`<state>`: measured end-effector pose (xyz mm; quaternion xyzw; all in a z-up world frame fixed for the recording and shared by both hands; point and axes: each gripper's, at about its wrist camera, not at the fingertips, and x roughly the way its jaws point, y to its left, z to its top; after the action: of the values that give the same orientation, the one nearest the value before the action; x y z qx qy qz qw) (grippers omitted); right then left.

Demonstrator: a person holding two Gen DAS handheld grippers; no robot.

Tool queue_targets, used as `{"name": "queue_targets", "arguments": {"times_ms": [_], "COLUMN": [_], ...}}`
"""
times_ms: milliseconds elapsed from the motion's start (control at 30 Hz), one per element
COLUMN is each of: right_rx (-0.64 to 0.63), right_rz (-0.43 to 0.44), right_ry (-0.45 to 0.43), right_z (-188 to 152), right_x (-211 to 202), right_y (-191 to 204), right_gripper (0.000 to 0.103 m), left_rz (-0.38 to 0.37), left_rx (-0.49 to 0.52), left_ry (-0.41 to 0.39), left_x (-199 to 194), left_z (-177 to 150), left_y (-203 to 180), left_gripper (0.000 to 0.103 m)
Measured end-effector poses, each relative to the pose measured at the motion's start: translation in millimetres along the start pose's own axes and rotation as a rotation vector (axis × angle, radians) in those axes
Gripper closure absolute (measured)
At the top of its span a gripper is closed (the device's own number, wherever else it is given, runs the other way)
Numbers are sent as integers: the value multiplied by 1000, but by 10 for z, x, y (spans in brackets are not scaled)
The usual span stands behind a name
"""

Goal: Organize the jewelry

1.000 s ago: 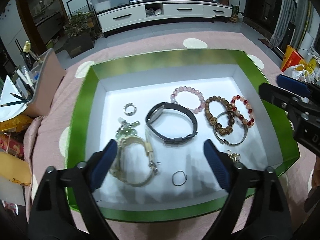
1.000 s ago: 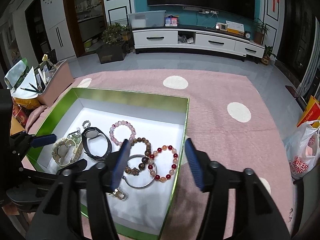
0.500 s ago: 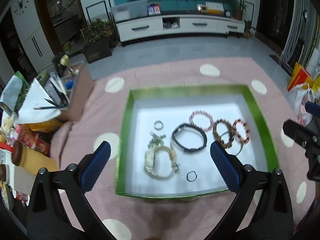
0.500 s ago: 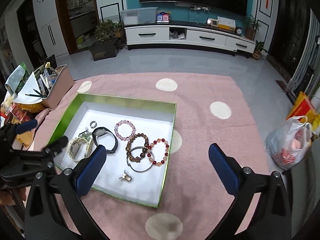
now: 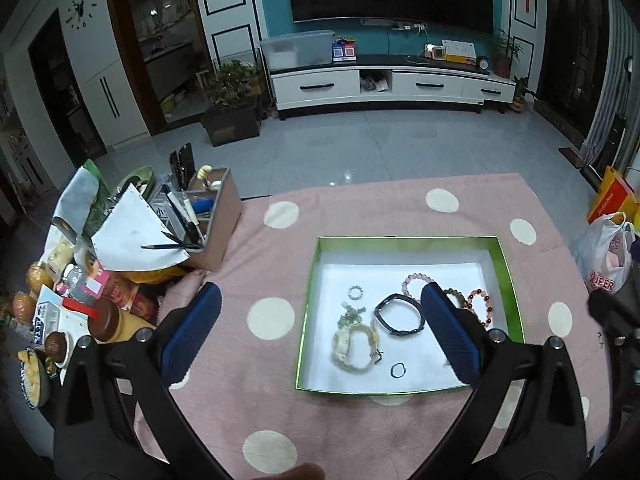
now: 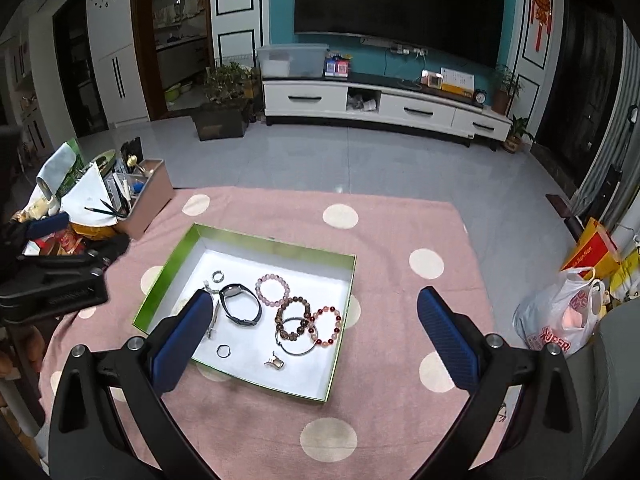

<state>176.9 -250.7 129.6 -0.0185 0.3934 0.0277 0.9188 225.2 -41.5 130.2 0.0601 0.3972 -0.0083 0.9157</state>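
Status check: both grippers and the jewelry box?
Left hand-held gripper open, empty, high above table. Right hand-held gripper open, empty. Jewelry all in green box: watch, bead bracelets, rings. Nothing in the way.

**Dim room, bright tray floor, heavy fisheye bend**

Both wrist views were dim, with a cool bluish cast. The white floor of the green tray (image 6: 256,248) was the brightest patch and looked nearly washed out. The tiled floor (image 5: 360,152) carried a soft pale sheen with a small glare spot near the cloth's far edge. The television (image 6: 396,4) was a dark, detail-free block. Straight lines bowed toward the edges, and black vignette filled the corners. The cream watch (image 5: 354,346) looked slightly smeared in the left view.
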Motion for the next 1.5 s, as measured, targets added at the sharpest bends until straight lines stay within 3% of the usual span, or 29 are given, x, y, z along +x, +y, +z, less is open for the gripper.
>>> {"name": "queue_targets", "arguments": {"times_ms": [333,1500], "right_rx": [40,31], "right_rz": [-1,-20], "right_ry": [98,114], "right_z": [-146,-171], "right_x": [502,653], "right_y": [-19,-22], "right_gripper": [1,1], "left_rz": [0,15], "left_rx": [11,27], "left_ry": [45,77], "left_x": [271,512], "left_z": [-100,-205], "left_y": [-66,-100], "left_gripper": [2,2]}}
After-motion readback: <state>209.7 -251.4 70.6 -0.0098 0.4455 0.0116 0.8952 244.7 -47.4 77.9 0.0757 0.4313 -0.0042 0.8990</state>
